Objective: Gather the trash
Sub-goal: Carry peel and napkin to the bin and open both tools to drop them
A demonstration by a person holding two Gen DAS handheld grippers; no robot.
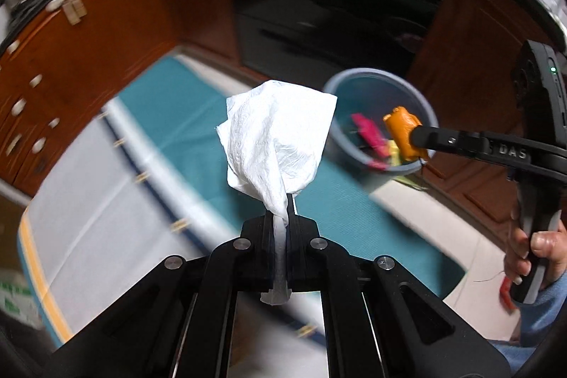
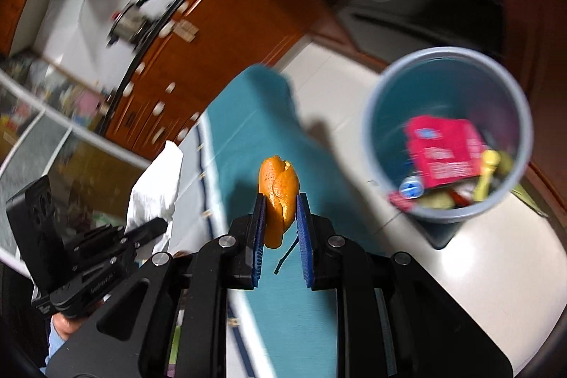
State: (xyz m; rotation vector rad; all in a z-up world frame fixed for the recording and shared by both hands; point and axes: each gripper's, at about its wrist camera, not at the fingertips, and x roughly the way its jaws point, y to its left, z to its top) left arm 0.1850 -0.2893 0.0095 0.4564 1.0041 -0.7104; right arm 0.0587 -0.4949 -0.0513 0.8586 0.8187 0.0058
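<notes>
My left gripper (image 1: 280,201) is shut on a crumpled white paper tissue (image 1: 280,137), which stands up above the fingertips over a teal floor mat (image 1: 184,116). My right gripper (image 2: 281,201) is shut on a curled piece of orange peel (image 2: 280,193) between its blue pads. A grey-blue trash bin (image 2: 375,116) stands on the floor ahead and to the right, holding a red packet (image 2: 443,147) and other wrappers. In the left wrist view the right gripper (image 1: 414,139) holds the peel (image 1: 402,126) over the bin's (image 1: 340,84) rim. In the right wrist view the left gripper (image 2: 159,224) and tissue (image 2: 156,190) show at lower left.
Wooden kitchen cabinets (image 1: 88,52) run along the left, and a dark oven front (image 1: 319,16) stands behind the bin. Pale floor tiles (image 2: 478,271) surround the mat. A hand (image 1: 542,247) grips the right tool's handle. A glass sliding door (image 2: 42,130) is far left.
</notes>
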